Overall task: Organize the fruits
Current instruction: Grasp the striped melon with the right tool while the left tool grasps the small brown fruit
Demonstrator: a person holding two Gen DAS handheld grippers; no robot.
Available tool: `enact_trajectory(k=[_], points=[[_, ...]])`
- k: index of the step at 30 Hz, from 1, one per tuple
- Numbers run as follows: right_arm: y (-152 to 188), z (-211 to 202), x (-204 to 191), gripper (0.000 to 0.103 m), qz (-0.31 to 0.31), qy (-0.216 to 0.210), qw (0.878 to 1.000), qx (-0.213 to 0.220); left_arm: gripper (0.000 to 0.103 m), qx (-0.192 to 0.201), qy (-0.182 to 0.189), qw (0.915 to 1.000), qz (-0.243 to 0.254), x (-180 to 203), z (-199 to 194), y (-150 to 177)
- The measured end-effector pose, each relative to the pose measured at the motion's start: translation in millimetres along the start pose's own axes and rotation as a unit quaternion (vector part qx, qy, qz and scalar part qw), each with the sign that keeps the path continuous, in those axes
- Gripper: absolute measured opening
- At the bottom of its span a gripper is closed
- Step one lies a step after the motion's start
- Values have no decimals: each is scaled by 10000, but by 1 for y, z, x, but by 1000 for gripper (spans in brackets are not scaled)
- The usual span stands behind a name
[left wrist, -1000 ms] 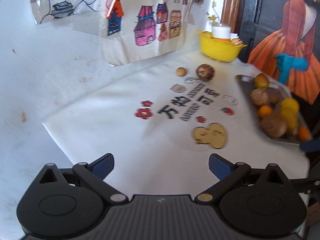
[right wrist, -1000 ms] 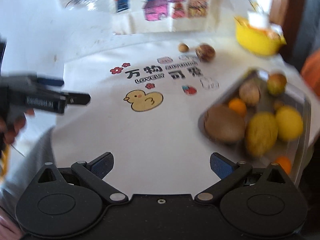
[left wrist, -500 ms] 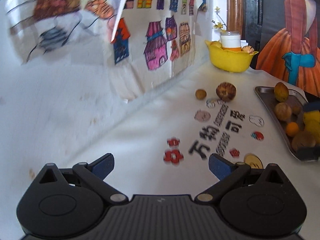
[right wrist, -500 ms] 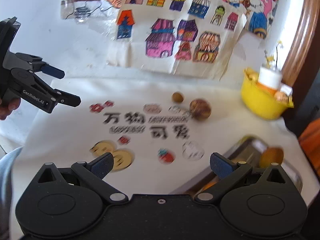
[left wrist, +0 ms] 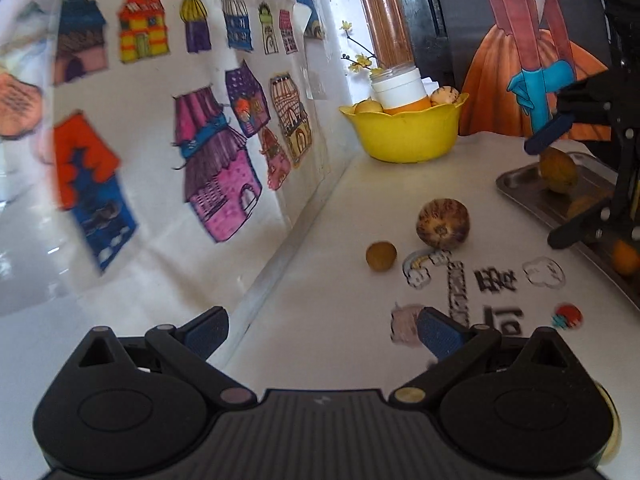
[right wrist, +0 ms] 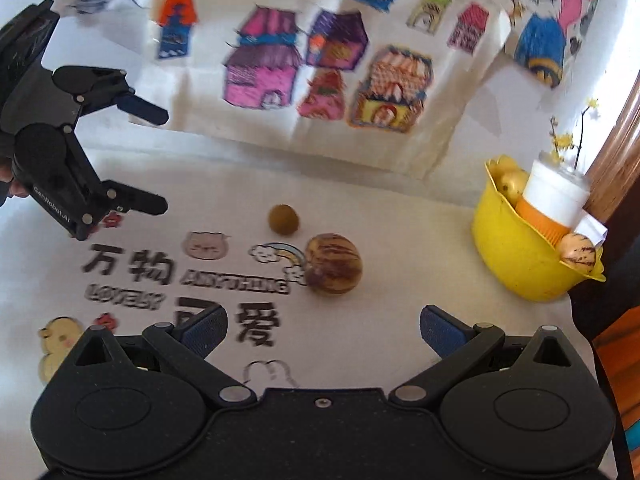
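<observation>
Two fruits on tablecloth [right wrist: 400, 220], both jaws apart

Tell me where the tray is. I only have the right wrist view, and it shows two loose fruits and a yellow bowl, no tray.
Observer: The left wrist view shows the metal tray right of the striped fruit.
Operator: Anything in it?
Observer: A yellow-brown fruit at its far end, a small orange fruit nearer.
Operator: And my gripper?
Observer: The right gripper is open, in front of the tray in that view.
</observation>
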State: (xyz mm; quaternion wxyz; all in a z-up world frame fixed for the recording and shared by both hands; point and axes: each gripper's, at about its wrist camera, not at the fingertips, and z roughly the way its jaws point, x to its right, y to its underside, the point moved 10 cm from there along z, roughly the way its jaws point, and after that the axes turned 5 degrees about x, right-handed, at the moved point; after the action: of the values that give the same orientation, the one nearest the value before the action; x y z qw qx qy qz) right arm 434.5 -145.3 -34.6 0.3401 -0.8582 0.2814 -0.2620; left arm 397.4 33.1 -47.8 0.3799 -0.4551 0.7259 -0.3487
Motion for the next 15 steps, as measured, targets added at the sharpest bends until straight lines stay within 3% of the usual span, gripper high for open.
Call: enact_trajectory(k=[6,15], points=[[5,29,6,102,-93,19,9998,-167,103,66,203,9998,-4,-1,35,-9],[4,56,5,102,-383,-50,9989,-250,103,84,515,9974,501,19,55,-10]])
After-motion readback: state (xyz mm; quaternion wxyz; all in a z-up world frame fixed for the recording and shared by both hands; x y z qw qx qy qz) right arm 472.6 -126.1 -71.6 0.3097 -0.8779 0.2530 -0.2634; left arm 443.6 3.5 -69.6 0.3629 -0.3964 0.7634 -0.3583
